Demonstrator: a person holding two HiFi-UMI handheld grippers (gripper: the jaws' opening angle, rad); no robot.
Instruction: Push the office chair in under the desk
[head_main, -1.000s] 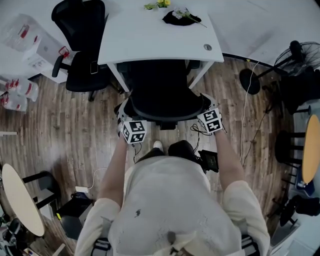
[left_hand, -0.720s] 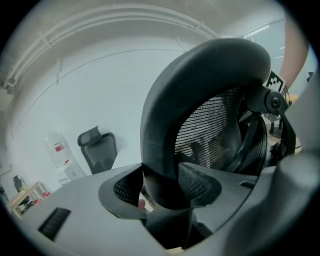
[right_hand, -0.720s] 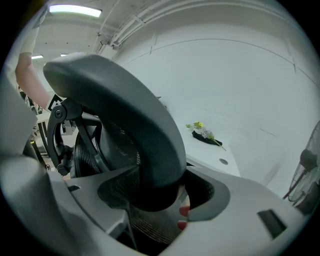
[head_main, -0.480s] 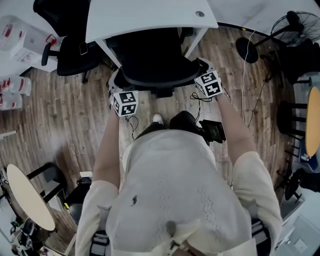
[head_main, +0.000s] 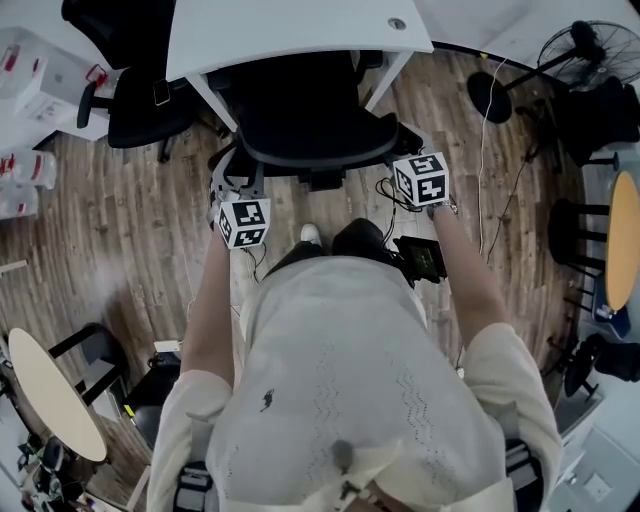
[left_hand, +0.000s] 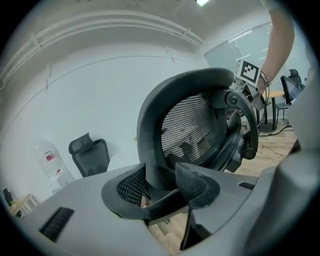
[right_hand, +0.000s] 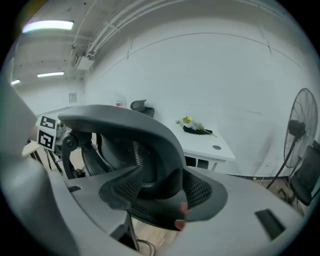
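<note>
Black mesh office chair: left hand-held gripper and right hand-held gripper, jaws just closing, clamp its backrest. I judge a skewed push could jam it against the white surface.

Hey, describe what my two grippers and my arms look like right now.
Both the left gripper and the right gripper have smooth grey bodies ending in two curved dark jaws with textured pads. Each carries a white marker cube printed with black square markers. The person wears a light short-sleeved top.
</note>
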